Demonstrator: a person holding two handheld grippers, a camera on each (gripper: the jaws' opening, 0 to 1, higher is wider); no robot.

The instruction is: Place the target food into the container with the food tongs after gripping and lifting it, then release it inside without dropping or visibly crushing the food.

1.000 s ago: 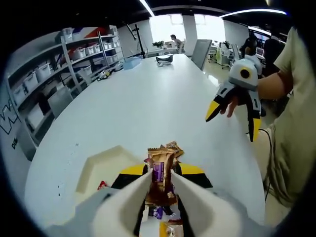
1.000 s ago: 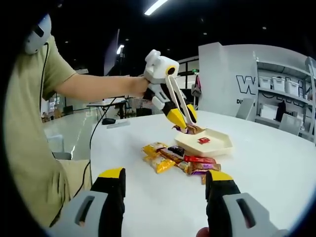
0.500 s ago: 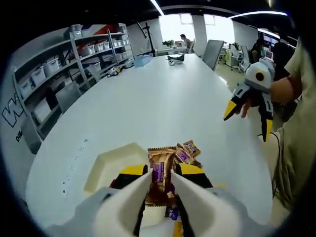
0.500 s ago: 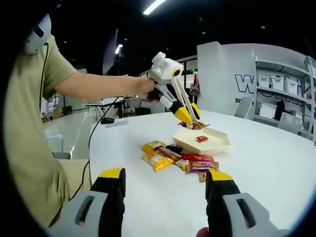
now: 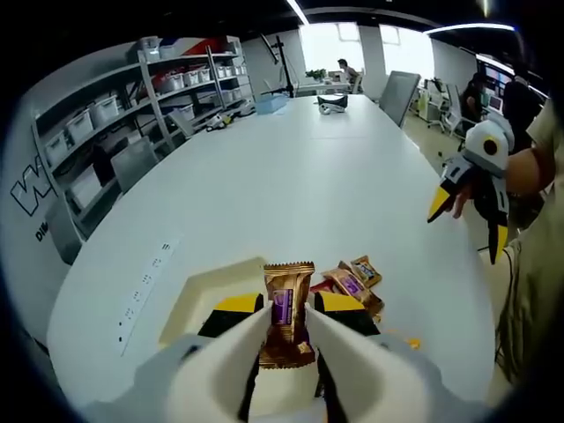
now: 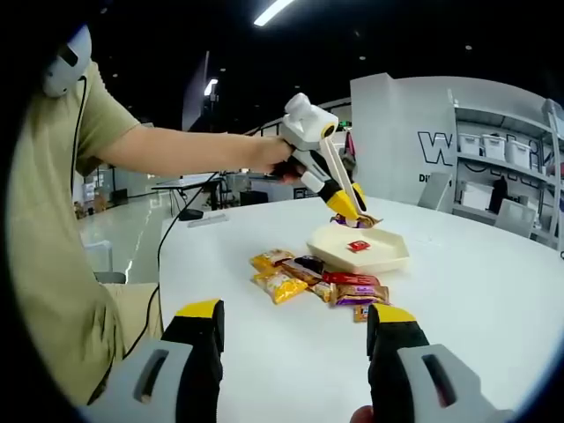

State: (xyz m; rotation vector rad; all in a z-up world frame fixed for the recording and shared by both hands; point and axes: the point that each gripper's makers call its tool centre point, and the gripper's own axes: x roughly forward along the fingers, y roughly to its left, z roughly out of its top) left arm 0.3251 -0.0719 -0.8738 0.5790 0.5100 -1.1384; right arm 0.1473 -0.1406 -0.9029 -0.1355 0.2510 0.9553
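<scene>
— White tabletop [image 5: 291,176] runs long, shelving with bins [image 5: 132,97] along the wall. Where do we have the snack?

— Our left gripper [image 5: 284,328] has its jaws clamped on a gold-brown wrapped snack bar [image 5: 285,310], held over the cream tray [image 6: 359,256], which already carries a small red packet [image 6: 358,246].

— Beside it?

— More wrapped snacks [image 6: 308,278] lie heaped on the table just beside the tray. Our right gripper [image 6: 295,352] hangs nearer, jaws apart, holding nothing.
</scene>
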